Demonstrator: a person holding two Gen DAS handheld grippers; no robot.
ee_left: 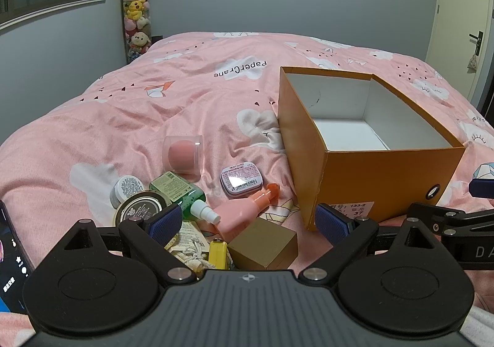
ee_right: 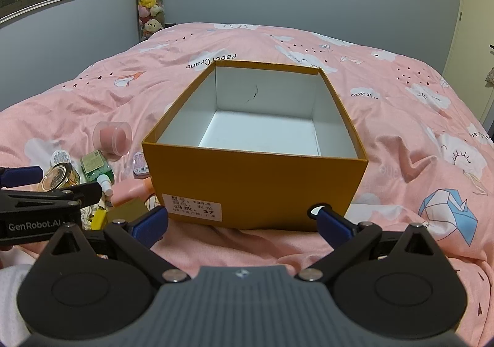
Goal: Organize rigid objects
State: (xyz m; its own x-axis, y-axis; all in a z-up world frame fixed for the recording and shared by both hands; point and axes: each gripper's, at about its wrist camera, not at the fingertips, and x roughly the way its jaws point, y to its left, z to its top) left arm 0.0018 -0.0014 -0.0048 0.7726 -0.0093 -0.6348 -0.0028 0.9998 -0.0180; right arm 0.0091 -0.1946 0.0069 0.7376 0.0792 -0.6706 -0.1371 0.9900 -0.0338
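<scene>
Your left gripper (ee_left: 248,222) hovers low over the pile of small things on the pink bed (ee_left: 123,106), its fingers (ee_left: 165,220) spread wide and holding nothing. Starting at the left of the pile, a white jar (ee_left: 125,188) and a gold-lidded tin (ee_left: 140,208) sit just past your left fingertip, the tin partly hidden behind it. Next comes the green spray bottle (ee_left: 182,195), lying on its side with its white nozzle aimed toward you and rightward. Beyond it, a clear case with a pink sponge (ee_left: 182,153) lies tipped over. Between your fingers lie the flat mint tin (ee_left: 241,181), the pink bottle (ee_left: 244,211) (long axis running from near-left up to far-right, orange cap at the far end), a yellow item (ee_left: 218,251) and a gold cube box (ee_left: 264,246) closest to you.

To the right stands the orange shoebox (ee_left: 386,174), open-topped with a white interior, its long axis running away from you. Your right gripper (ee_right: 242,222) faces the shoebox's labelled near end, fingers (ee_right: 151,222) wide apart, gripping nothing, both tips just short of the cardboard.
</scene>
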